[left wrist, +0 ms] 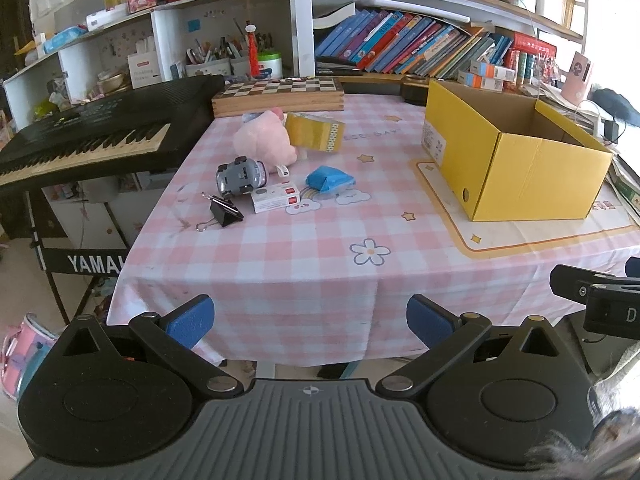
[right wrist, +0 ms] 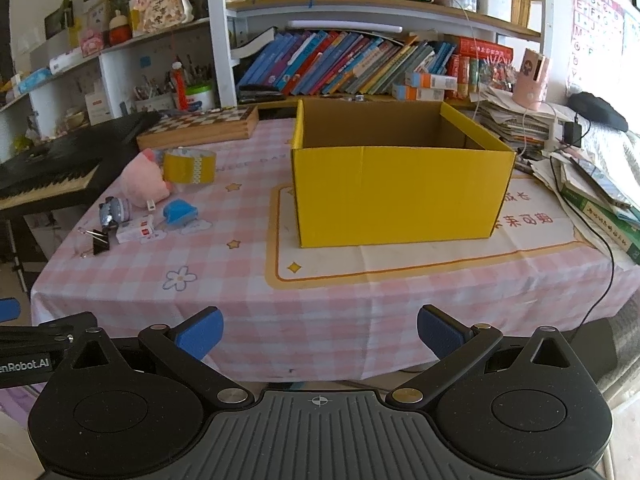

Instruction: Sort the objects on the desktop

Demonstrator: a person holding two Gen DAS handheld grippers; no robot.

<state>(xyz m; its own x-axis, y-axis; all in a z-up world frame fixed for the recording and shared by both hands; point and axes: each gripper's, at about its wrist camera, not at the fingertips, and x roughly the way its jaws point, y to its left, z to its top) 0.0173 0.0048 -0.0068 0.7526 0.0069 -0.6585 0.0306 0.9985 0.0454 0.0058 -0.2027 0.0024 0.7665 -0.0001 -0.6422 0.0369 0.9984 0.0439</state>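
While left hand-held gripper (left wrist: 310,320) gapes empty, binder clip (left wrist: 224,213) far ahead-left.

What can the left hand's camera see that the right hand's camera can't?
Only the left wrist view shows the white lettering on the keyboard stand and a pink bag on the floor.

Only the right wrist view shows the alphabet poster and the stack of papers beside the box.

Both show the yellow box, pink plush toy, toy car, binder clip, blue packet and chessboard.
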